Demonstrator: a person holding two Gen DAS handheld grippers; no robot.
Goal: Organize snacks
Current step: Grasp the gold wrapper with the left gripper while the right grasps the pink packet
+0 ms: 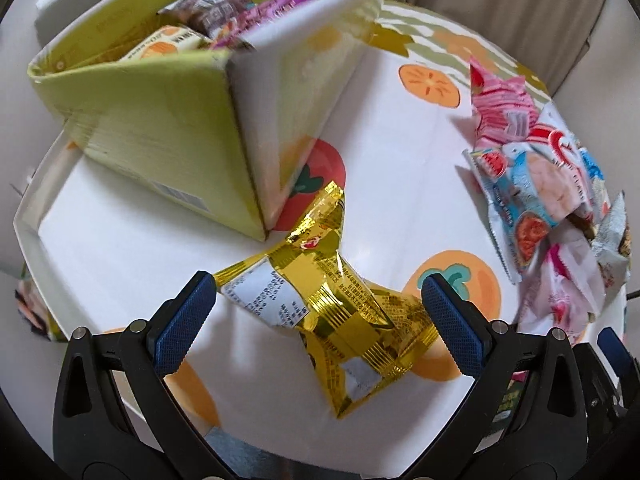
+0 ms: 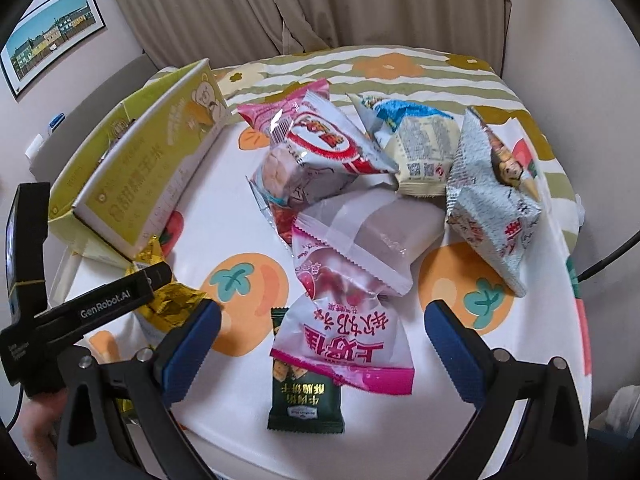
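Green box (image 1: 160, 132): seen at the left of the left wrist view, standing open on the fruit-print tablecloth (image 1: 384, 128); several packets are held inside, among them a brown one (image 1: 212, 8) and a purple one (image 1: 260, 20), though their print is blurred and cannot be read.
Gold packet (image 1: 332, 304): laid flat on the cloth just beside the box's near corner, crumpled at its middle.
Left gripper (image 1: 320, 320): its blue pads (image 1: 184, 320) are spread wide apart, one on each side of the gold packet; whether either pad touches the foil cannot be told for certain, and nothing is clamped.
Loose pile: gathered right of the box in the right wrist view, well apart from it; a red-and-white packet (image 2: 320, 148), a blue-topped cream packet (image 2: 416, 148) and a silver packet (image 2: 492, 200) are heaped at the back.
Pink packet (image 2: 348, 320): stretched toward the camera from the pile, its lower end lying over a dark green packet (image 2: 306, 400).
Right gripper (image 2: 324, 348): held with its fingers wide apart, the pink and dark green packets framed between them; nothing is gripped.
Curtain (image 2: 320, 8): hung behind the table.
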